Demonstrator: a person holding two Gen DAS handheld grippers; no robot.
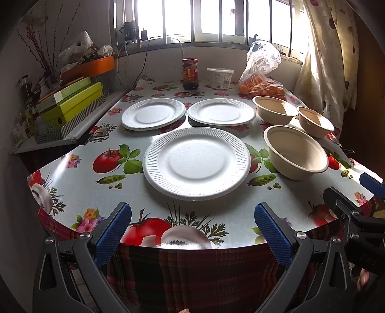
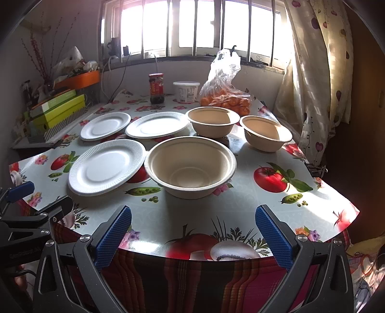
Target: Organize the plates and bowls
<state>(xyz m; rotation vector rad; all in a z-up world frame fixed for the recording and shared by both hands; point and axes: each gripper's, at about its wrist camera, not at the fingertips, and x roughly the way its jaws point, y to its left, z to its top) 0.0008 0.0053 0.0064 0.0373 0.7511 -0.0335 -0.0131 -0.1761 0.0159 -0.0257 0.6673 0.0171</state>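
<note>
The left gripper (image 1: 192, 231) is held off the near edge of the table (image 1: 79, 192), its blue-padded fingers (image 1: 115, 231) spread wide apart with nothing between them. The right gripper (image 2: 192, 233) is held the same way beside it, fingers (image 2: 274, 233) parted and empty, and its black frame is seen at the right border of the left wrist view. Straight ahead of the left gripper, the nearest white plate (image 1: 196, 163) is laid flat on the vegetable-print tablecloth. Behind it, two further white plates are set side by side, the left plate (image 1: 153, 113) and the right plate (image 1: 221, 112), their rims close together but apart. Ahead of the right gripper, the nearest beige bowl (image 2: 190, 166) is placed upright, just beside the nearest plate. Two more beige bowls are placed farther back: one (image 2: 213, 121) next to the right rear plate, the other (image 2: 266, 132) toward the table's right edge, near the curtain (image 2: 312, 84). Along the far side, a dark jar (image 1: 190, 74), a white tub (image 1: 220, 78) and a clear bag of orange fruit (image 1: 262, 79) are lined up below the barred window (image 1: 204, 21).
</note>
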